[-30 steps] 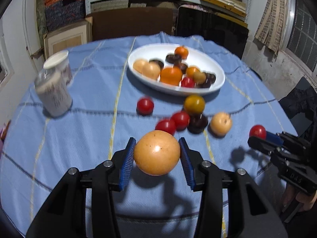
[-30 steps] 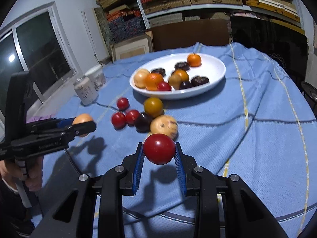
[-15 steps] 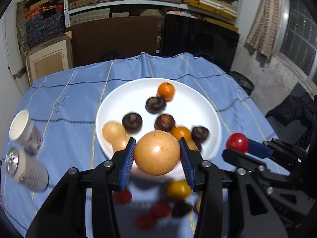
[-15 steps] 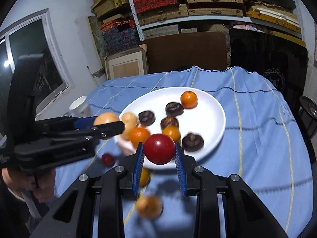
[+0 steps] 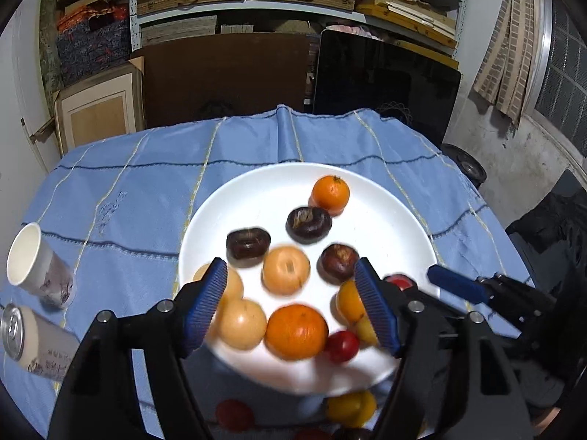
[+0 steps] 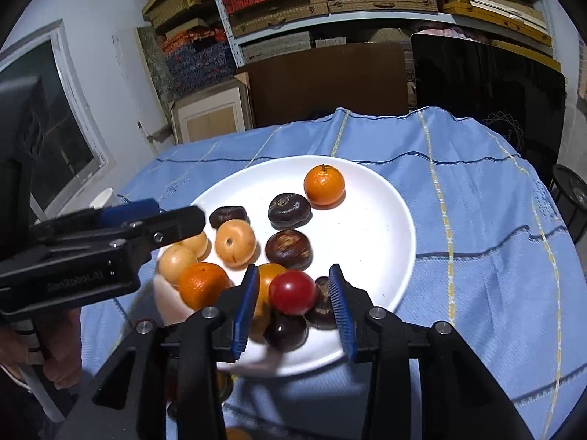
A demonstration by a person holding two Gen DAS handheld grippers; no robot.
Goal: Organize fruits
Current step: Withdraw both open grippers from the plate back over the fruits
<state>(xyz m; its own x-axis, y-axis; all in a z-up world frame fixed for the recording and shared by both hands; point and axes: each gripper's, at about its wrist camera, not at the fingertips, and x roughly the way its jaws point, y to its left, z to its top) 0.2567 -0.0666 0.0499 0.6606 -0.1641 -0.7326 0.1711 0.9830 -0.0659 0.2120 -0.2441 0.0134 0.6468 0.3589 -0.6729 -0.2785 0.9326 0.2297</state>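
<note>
The left gripper [image 5: 290,311] hangs over the near half of the white plate [image 5: 385,220], its jaws opening wide with nothing pressed by the blue pads [image 5: 205,304]. Between them, on the plate, lies a pale orange fruit [image 5: 286,270], blurred. The right gripper [image 6: 291,308] is beside it over the plate's near right edge, jaws opening too; the red fruit [image 6: 292,292] sits between the pads with a gap on each side, free of both. Around these on the plate lie a large orange [image 5: 296,332], 2 pale round fruits, 3 dark brown ones [image 5: 309,224] and a small orange [image 5: 330,194] at the far side. Off the plate's near edge, on the blue tablecloth [image 5: 128,190], sit a yellow fruit [image 5: 351,407] and a red one. At the far left lie a paper cup [image 5: 35,267] and a can [image 5: 33,344].
</note>
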